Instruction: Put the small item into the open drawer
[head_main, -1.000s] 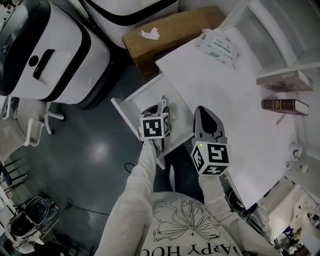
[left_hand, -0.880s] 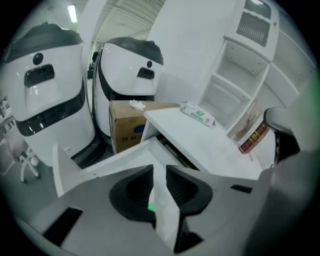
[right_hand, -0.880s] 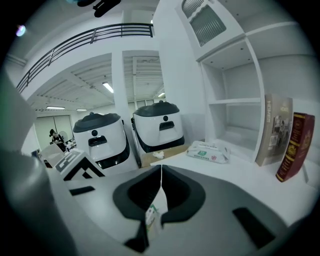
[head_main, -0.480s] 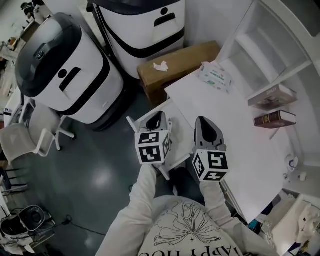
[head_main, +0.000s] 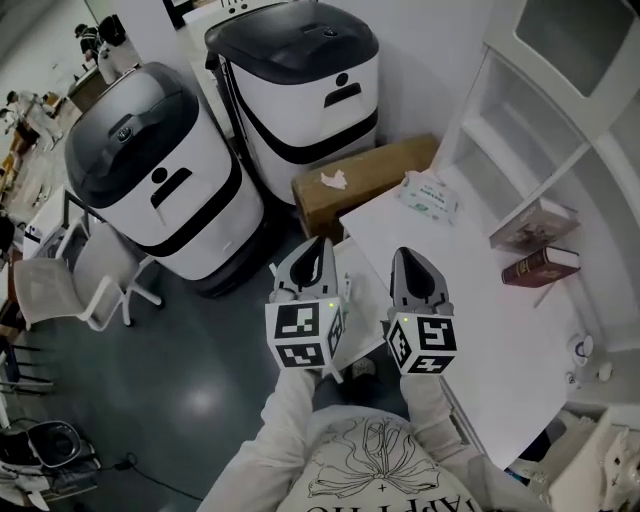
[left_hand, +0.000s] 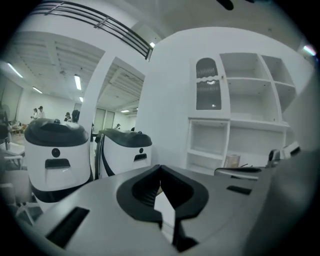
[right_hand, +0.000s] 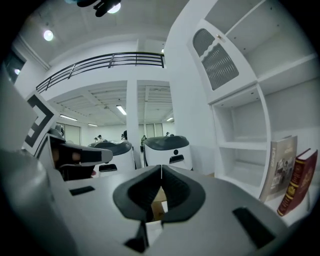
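Note:
Both grippers are held up side by side in front of the person, level and pointing away from the body. My left gripper (head_main: 318, 245) (left_hand: 160, 168) is shut, its pads together with nothing between them. My right gripper (head_main: 405, 254) (right_hand: 161, 168) is shut too and holds nothing. A strip of the white open drawer (head_main: 352, 288) shows between and below the two grippers, at the left edge of the white table (head_main: 470, 300). The inside of the drawer is hidden by the grippers. No small item shows in any view.
Two large white-and-black machines (head_main: 160, 190) (head_main: 300, 90) stand on the floor ahead. A cardboard box (head_main: 370, 180) lies by the table's far corner, and a pack of wipes (head_main: 430, 195) lies on the table. Books (head_main: 540, 265) lean by the white shelves (head_main: 520, 130). A chair (head_main: 70, 280) stands left.
Both grippers have risen from the drawer and now point forward. The left gripper's jaws have come together. The head view has tilted up, showing more of the room.

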